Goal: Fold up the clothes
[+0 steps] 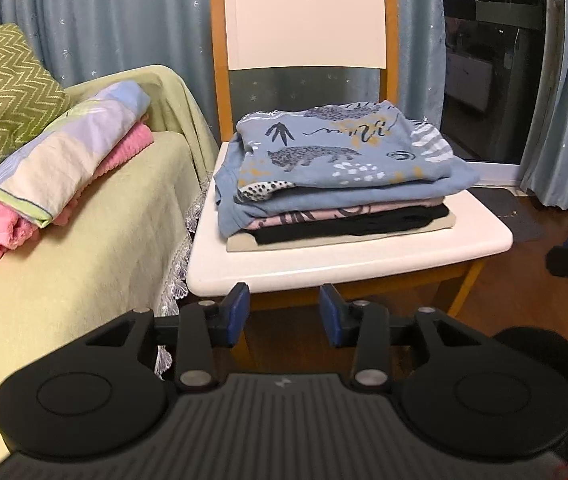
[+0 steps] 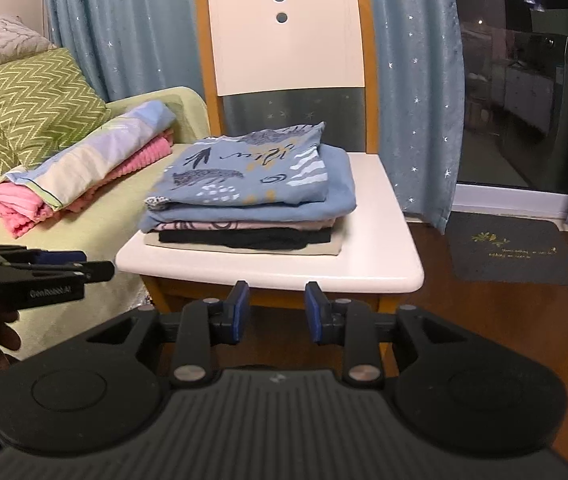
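Left wrist: left tongs apart, nothing between them. Blue animal-print cotton top lies folded atop the clothes stack on the white chair seat, well beyond the tips. Looks like placement is done; next garment needed, probably from the sofa.
Right wrist: right tongs apart, empty, short of the stack.

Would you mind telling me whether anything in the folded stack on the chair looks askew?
Only slightly: the top blue animal-print garment overhangs the pink, black and beige layers below, and its left edge sags. Otherwise the stack sits squarely on the chair seat.
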Motion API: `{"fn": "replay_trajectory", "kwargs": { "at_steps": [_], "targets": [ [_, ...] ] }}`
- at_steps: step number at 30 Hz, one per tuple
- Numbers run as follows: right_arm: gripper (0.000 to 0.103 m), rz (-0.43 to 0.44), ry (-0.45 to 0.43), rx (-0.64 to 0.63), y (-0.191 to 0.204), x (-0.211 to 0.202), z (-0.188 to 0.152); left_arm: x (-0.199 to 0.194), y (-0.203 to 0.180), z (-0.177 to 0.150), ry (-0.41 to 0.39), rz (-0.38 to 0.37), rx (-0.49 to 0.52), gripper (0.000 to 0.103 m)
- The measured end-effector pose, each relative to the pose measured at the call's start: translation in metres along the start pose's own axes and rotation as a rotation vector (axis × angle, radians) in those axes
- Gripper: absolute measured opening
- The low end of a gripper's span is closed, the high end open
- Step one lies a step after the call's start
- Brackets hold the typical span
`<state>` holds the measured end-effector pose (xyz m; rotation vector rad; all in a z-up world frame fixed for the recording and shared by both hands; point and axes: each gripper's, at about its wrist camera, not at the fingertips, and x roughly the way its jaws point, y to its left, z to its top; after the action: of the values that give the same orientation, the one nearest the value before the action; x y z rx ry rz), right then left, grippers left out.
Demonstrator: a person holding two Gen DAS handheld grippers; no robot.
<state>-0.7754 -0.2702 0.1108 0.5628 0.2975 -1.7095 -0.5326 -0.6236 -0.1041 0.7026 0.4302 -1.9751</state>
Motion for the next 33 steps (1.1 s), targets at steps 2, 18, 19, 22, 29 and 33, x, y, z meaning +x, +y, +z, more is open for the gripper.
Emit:
{"fn": "replay_trajectory", "kwargs": {
  "at_steps": [2,18,19,22,29,33],
  "targets": [
    [0.026,0.005,-0.003,0.021,0.000,-0.004,0.000,-0.007,-0.001,-0.003,-0.001,-0.005,-0.019,0.046],
    [0.026,-0.005,-0.002,0.041,-0.002,-0.007,-0.006,-0.019,-0.010,-0.013,-0.016,0.045,-0.074,0.046],
    [0.026,-0.007,0.000,0.040,-0.002,-0.007,-0.006,-0.018,-0.011,-0.013,-0.015,0.045,-0.076,0.047],
    [0.026,-0.011,0.005,0.039,-0.001,-0.004,-0.007,-0.017,-0.013,-0.014,-0.013,0.045,-0.081,0.053],
    [0.031,-0.019,0.003,0.025,-0.002,0.004,-0.002,-0.017,-0.010,-0.012,-0.034,0.064,-0.020,0.054],
    [0.034,-0.038,0.006,-0.083,-0.003,0.023,0.018,-0.002,0.000,-0.001,-0.030,0.079,0.049,0.054]
  ]
}}
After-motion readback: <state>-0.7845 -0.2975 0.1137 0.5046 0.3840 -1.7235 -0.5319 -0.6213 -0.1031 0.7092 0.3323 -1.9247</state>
